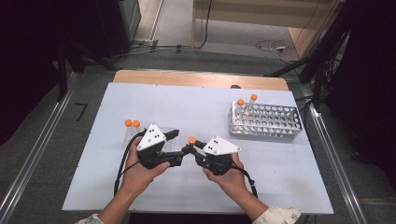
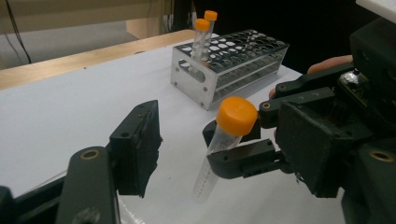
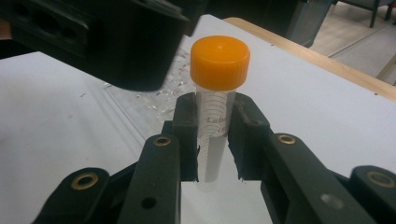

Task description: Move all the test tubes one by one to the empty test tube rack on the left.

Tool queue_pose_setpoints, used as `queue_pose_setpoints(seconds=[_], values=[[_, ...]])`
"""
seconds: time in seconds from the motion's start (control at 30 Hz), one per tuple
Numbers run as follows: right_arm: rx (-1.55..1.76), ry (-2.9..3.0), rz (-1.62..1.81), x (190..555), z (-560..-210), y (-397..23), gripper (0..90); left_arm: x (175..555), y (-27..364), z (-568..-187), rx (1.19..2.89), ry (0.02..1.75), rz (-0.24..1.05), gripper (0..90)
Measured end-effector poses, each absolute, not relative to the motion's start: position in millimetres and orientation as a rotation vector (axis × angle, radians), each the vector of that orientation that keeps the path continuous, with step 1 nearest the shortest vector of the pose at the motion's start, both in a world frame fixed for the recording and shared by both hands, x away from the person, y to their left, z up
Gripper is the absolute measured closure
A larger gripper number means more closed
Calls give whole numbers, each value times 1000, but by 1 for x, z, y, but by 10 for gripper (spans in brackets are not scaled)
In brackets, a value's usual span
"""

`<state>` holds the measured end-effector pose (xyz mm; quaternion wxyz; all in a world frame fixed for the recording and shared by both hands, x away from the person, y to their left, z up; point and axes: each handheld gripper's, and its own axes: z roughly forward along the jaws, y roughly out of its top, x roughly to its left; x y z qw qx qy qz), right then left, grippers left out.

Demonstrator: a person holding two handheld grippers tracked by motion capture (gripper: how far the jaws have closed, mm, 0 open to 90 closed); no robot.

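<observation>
The right tool (image 3: 212, 135) pinches a tube (image 3: 215, 126) just under its orange cap (image 3: 220, 63), both pads pressed flat on the clear wall, so the tube stands nearly upright with its cap free above the jaws and its tip hanging clear of the white tabletop (image 1: 196, 116). That grip looks chosen to leave the cap exposed: the left tool (image 2: 187, 140) sits right beside it with its jaws spread and nothing between them, and I judge it is lining up either to take the cap or to receive the tube. Beyond the right tool, well apart, stands the metal rack (image 1: 265, 121) with two capped tubes (image 1: 246, 106) upright at its near-left corner; two more tubes (image 1: 131, 128) wait just beyond the left tool. Upright storage suits them, keeping the caps reachable from above. On the held tube, faint printing reads "Labs" with graduation lines below; the rest is hidden by the pads. I can read no other writing.
</observation>
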<state>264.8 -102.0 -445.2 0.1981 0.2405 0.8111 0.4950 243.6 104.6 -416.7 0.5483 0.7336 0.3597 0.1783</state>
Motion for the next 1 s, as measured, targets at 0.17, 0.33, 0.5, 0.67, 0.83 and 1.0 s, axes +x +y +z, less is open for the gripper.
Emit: queue_pose_setpoints(seconds=[0.17,0.33,0.5,0.67,0.83,1.0], values=[[675,2295,1399,265,-448,-99,714,243,101,-419,1734,837,423,417],[669,2310,1410,263,-449,-96,714,242,99,-421,1744,828,432,495],[664,2311,1417,262,-448,-96,714,241,97,-423,1755,817,432,542],[665,2315,1420,262,-448,-95,714,241,96,-424,1766,812,440,577],[660,2318,1419,262,-449,-95,714,242,96,-425,1782,806,452,611],[660,2319,1420,262,-448,-95,714,241,95,-426,1781,801,450,656]])
